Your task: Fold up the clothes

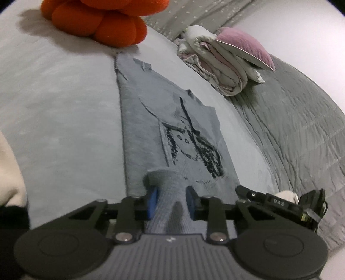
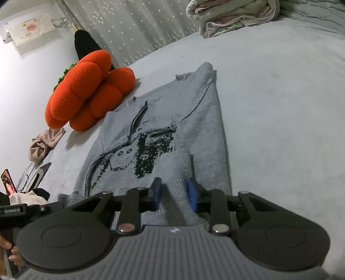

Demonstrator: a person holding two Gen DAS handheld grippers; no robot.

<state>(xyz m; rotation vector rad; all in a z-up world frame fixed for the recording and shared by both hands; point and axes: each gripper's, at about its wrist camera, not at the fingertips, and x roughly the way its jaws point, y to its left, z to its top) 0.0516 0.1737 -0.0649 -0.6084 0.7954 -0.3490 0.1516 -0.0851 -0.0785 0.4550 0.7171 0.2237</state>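
Note:
A grey knit sweater (image 1: 151, 120) with a dark knitted figure lies flat on the pale bed sheet (image 1: 60, 112), its sleeves folded in. My left gripper (image 1: 171, 202) is shut on the sweater's near hem, and a fold of knit bulges up between its blue pads. In the right wrist view the same sweater (image 2: 194, 112) stretches away from me. My right gripper (image 2: 174, 193) is shut on the hem at the other corner, with knit fabric pinched between its blue pads. The right gripper's body (image 1: 280, 202) shows at the lower right of the left wrist view.
An orange pumpkin cushion (image 1: 101, 19) sits beyond the sweater's far end, and shows at the left in the right wrist view (image 2: 86, 90). A folded quilt with a pink pillow (image 1: 228, 56) lies at the far right. A beige garment (image 2: 45, 144) and a phone (image 2: 8, 181) lie at the left.

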